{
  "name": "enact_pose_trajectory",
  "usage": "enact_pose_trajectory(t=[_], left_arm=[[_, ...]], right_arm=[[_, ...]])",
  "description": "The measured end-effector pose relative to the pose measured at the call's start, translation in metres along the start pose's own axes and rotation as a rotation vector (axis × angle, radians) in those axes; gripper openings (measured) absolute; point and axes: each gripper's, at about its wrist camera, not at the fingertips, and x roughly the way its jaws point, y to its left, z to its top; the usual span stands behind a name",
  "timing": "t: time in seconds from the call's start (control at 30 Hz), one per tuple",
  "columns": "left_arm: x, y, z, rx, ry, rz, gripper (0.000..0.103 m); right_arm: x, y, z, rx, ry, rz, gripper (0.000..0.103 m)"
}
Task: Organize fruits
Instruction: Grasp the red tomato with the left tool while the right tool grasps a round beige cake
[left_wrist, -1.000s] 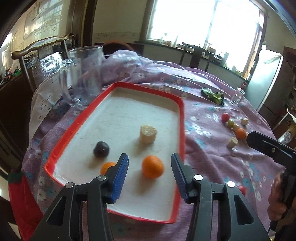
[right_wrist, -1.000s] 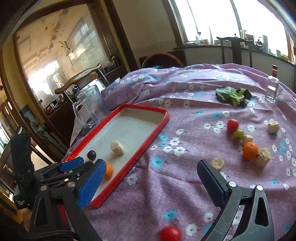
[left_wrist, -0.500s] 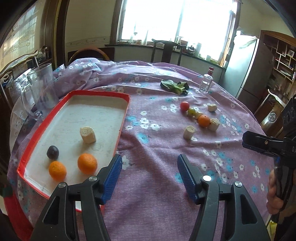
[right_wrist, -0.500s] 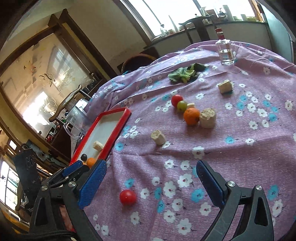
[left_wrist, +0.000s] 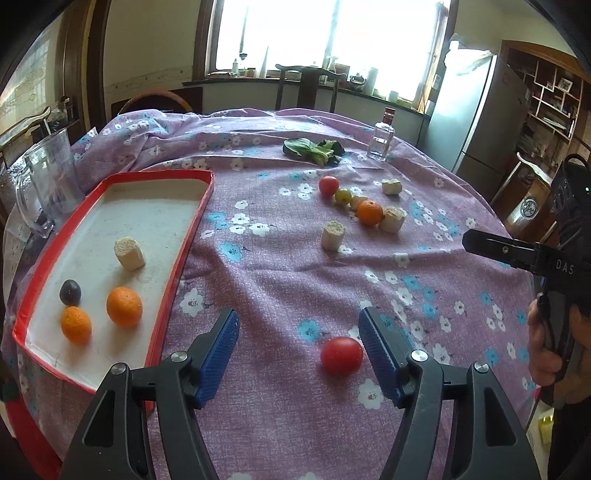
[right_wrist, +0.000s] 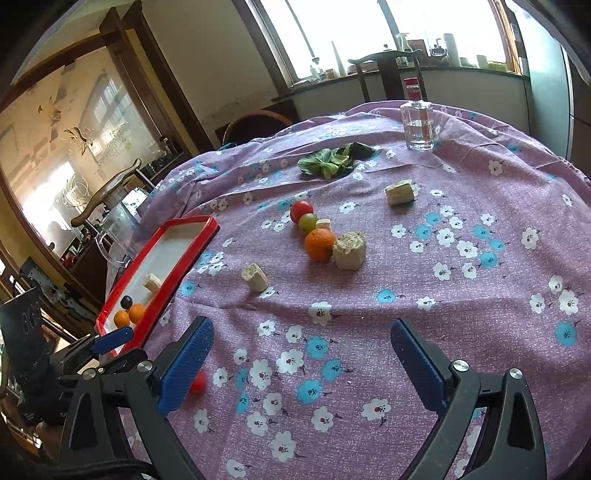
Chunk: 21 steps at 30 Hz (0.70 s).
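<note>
My left gripper (left_wrist: 299, 354) hangs over the purple flowered cloth, just right of the red tray (left_wrist: 177, 258). Its jaws are opening, and a red tomato (left_wrist: 341, 355) lies on the cloth between them, close to the right pad and not pressed. In the tray lie two oranges (left_wrist: 124, 306), a dark plum (left_wrist: 70, 291) and a pale chunk (left_wrist: 129, 254). Farther back, a tomato (right_wrist: 301, 211), a green fruit (right_wrist: 308, 222), an orange (right_wrist: 319, 243) and pale chunks (right_wrist: 349, 250) cluster together. My right gripper (right_wrist: 303, 369) is open over bare cloth, holding nothing.
A glass pitcher (left_wrist: 48, 184) stands behind the tray at the table's left edge. Green leaves (left_wrist: 314, 149) and a small glass bottle (left_wrist: 382, 136) sit at the back. Chairs ring the round table. A hand (left_wrist: 546, 354) holds the right gripper's handle.
Both grippers have swung right, from over the tray to the open cloth. The left jaws have widened, and the near red tomato now lies between them.
</note>
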Motion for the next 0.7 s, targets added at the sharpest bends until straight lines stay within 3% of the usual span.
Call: enact_pose_trajectory(t=[0.33, 0.53, 0.7], left_arm=[[0.012, -0.010, -0.011, 0.038, 0.040, -0.037, 0.068], [0.030, -0.021, -0.014, 0.062, 0.079, -0.054, 0.056], [0.045, -0.026, -0.012, 0.081, 0.105, -0.067, 0.053]], right_arm=[[0.014, -0.003, 0.002, -0.035, 0.003, -0.024, 0.074], [0.030, -0.005, 0.008, -0.055, 0.019, -0.056, 0.069], [0.052, -0.017, 0.022, -0.056, 0.033, -0.095, 0.065]])
